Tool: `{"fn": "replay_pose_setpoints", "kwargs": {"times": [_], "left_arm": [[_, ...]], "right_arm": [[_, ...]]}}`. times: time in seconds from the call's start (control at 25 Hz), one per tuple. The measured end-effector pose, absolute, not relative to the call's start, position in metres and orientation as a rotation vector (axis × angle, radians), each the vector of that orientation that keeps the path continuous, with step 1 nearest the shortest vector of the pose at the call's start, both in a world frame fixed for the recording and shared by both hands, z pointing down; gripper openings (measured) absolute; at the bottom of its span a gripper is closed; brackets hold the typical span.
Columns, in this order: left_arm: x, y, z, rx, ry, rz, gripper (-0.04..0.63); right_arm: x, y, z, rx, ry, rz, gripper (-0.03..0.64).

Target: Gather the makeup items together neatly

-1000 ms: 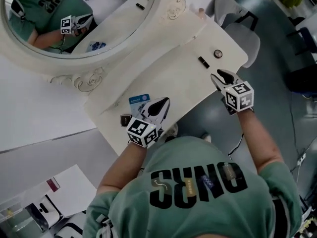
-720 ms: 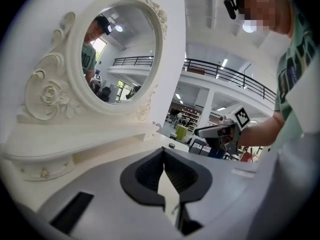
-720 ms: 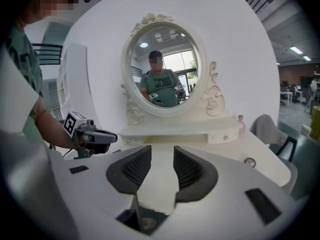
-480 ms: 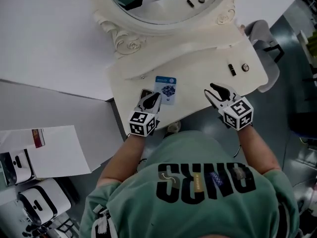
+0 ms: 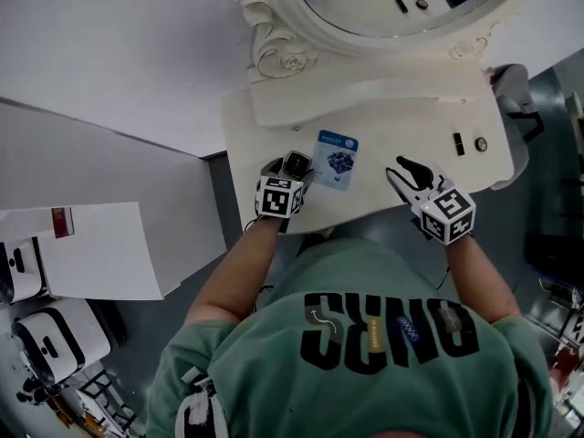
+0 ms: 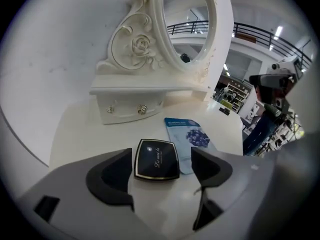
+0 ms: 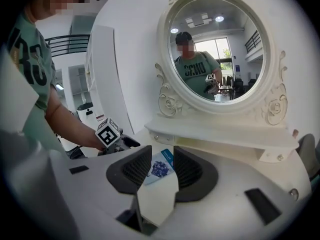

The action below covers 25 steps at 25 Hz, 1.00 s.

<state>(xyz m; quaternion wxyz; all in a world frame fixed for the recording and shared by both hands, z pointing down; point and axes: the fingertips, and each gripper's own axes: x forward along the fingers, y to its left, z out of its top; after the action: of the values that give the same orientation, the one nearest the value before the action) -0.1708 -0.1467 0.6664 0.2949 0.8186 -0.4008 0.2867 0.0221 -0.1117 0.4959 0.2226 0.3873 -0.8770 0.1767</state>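
The person wears a green short-sleeved T-shirt [image 5: 265, 372] with bold black lettering. The left tool [image 5: 290, 170] and right tool [image 5: 397, 170] have dark jaws and white cubes bearing black square markers.

Lab-type hall w/ mezzanine railing [image 6: 250, 34], equip. shelves [image 6: 232, 91], staged vanity table [image 5: 411, 149].

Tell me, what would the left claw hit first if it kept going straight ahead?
Probably the black compact, between the just-opened jaws of the left claw; the blue packet lies beyond.
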Motion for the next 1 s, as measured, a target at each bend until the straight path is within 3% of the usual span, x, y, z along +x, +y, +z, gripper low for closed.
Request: {"fn": "replay_pose_setpoints", "kwargs": {"times": [0.2, 0.24, 0.48, 0.72, 1.0], "left_arm": [[-0.171, -0.148, 0.694, 2.166, -1.051, 0.892, 0.357], [-0.173, -0.148, 0.696, 2.164, -1.051, 0.907, 0.324], [-0.155, -0.151, 0.648, 2.244, -0.981, 0.835, 0.319], [-0.05, -0.154, 0.593, 2.483, -0.735, 0.807, 0.318], [0.107, -0.153, 0.591, 2.665, -0.339, 0.9, 0.318]], "right_arm": [[0.023, -0.111, 0.504, 1.081, -2.397, 0.51, 0.129], [0.025, -0.11, 0.504, 1.09, -2.395, 0.51, 0.129], [0.061, -0.103, 0.492, 1.2, -2.385, 0.51, 0.127], [0.14, -0.08, 0.467, 1.433, -2.344, 0.525, 0.126], [0.25, -0.019, 0.446, 1.787, -2.178, 0.543, 0.124]]}}
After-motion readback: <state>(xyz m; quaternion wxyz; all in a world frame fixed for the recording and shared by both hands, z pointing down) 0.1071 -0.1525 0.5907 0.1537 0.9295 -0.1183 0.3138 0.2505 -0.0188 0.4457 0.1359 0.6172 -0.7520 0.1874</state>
